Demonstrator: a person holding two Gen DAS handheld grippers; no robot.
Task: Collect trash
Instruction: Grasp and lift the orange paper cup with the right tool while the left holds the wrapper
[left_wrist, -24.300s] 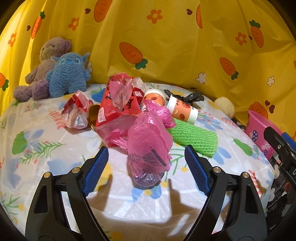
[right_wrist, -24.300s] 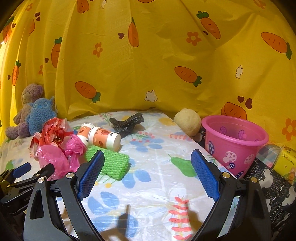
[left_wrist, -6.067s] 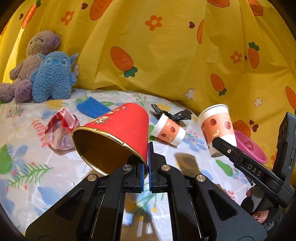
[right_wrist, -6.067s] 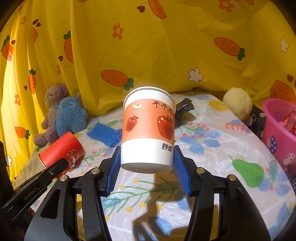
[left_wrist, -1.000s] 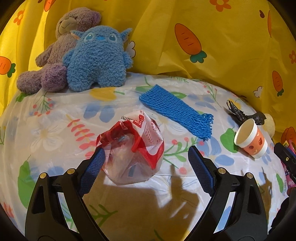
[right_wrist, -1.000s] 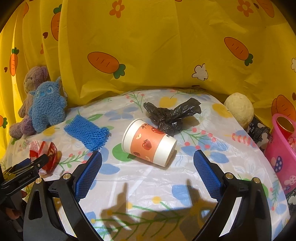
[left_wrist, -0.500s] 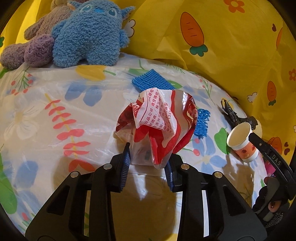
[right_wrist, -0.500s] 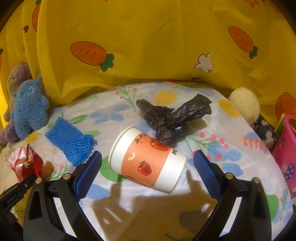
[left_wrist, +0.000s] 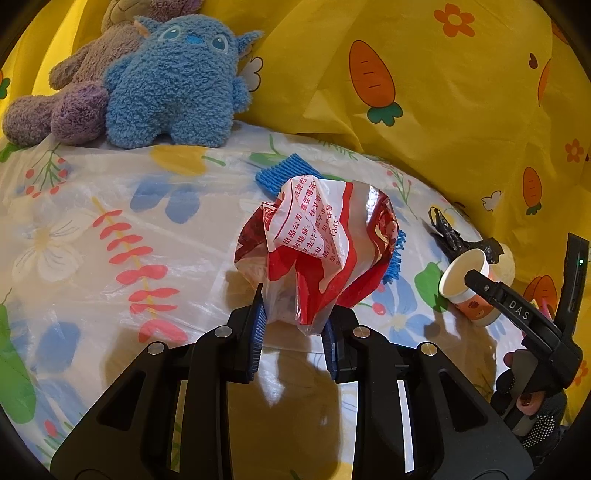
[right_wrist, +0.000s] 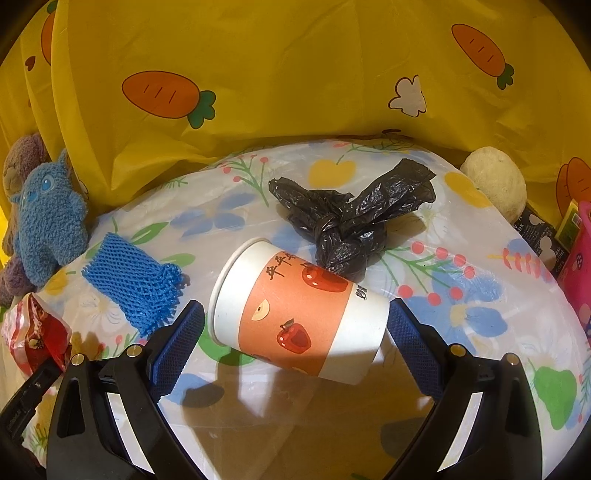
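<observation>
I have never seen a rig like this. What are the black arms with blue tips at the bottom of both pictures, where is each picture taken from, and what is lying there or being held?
No robot here: a person holds a two-fingered gripper in each hand, each with a wide-angle camera looking along its fingers. In the left-hand view, the left gripper is closing its blue pads on a crumpled red-and-white plastic wrapper. In the right-hand view, the right gripper is open around a paper cup lying on its side, not touching it. On the floral table cover also lie a knotted black plastic bag, a blue mesh sleeve and a blue plush toy.
</observation>
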